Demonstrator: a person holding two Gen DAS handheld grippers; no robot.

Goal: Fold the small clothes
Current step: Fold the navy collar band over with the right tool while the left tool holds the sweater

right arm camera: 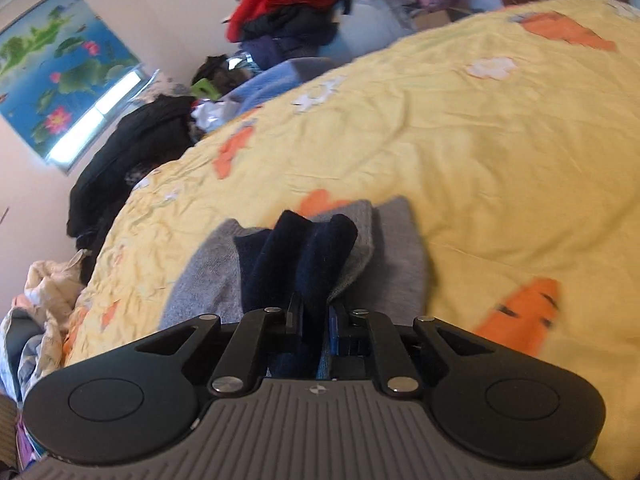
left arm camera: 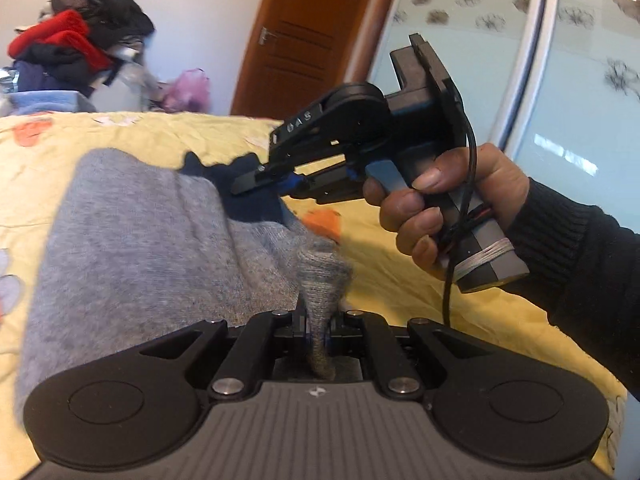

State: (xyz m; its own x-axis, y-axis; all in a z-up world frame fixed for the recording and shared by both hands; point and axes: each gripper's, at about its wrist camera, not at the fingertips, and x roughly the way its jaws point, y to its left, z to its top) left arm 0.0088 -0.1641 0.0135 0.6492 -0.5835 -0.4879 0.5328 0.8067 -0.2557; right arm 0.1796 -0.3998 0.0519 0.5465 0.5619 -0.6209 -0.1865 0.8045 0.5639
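A grey knitted garment (left arm camera: 136, 232) with a dark navy edge (left arm camera: 248, 196) lies on the yellow bedspread (left arm camera: 400, 280). My left gripper (left arm camera: 318, 320) is shut on a bunched grey corner of it, near its front right edge. My right gripper (left arm camera: 256, 178), held in a hand, is shut on the navy edge further back. In the right wrist view the right gripper (right arm camera: 314, 312) pinches the navy fabric (right arm camera: 308, 256), with grey cloth (right arm camera: 208, 276) spread on both sides of it.
The bedspread (right arm camera: 460, 132) has orange and white patches. A pile of red and dark clothes (left arm camera: 76, 48) stands behind the bed. A wooden door (left arm camera: 304, 36) and a glass sliding panel (left arm camera: 560, 60) are at the back right. Dark clothes (right arm camera: 132, 152) and a poster (right arm camera: 60, 68) are on the left.
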